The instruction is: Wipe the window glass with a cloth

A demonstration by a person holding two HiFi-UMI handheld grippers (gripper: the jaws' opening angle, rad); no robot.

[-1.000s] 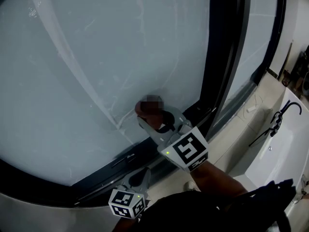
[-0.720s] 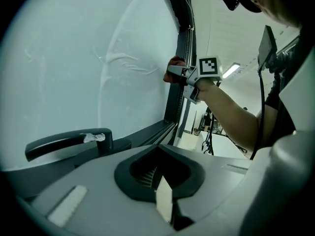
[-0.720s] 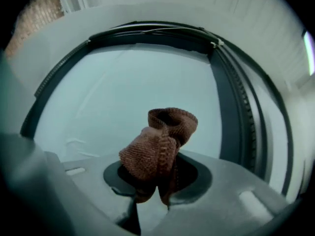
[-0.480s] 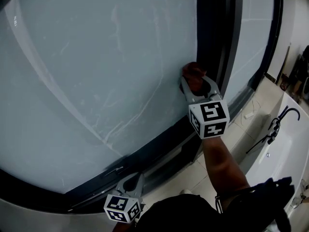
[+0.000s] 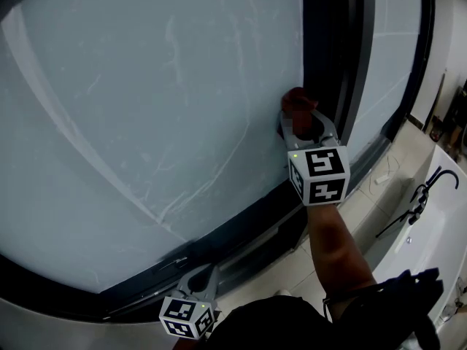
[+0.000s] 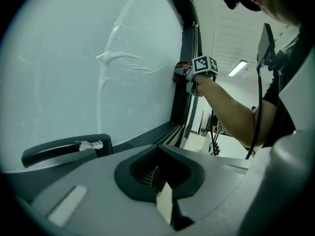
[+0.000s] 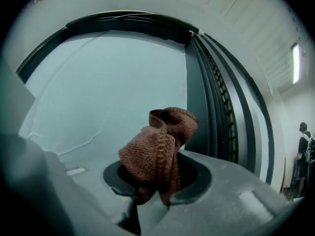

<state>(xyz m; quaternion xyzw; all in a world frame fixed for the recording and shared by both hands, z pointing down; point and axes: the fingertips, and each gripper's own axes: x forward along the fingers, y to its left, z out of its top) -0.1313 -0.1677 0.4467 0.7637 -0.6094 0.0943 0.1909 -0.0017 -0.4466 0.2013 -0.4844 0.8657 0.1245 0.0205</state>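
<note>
Beside the frame [image 5: 325, 64], I'd press the cloth [image 7: 157, 146], clamped in my right gripper [image 5: 303, 120], flat on the glass [image 5: 160, 86]; left gripper [image 5: 202, 274] closed, empty.

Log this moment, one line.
phase: wipe | right gripper: shut on brown cloth, at window glass beside frame | left gripper: shut, empty
</note>
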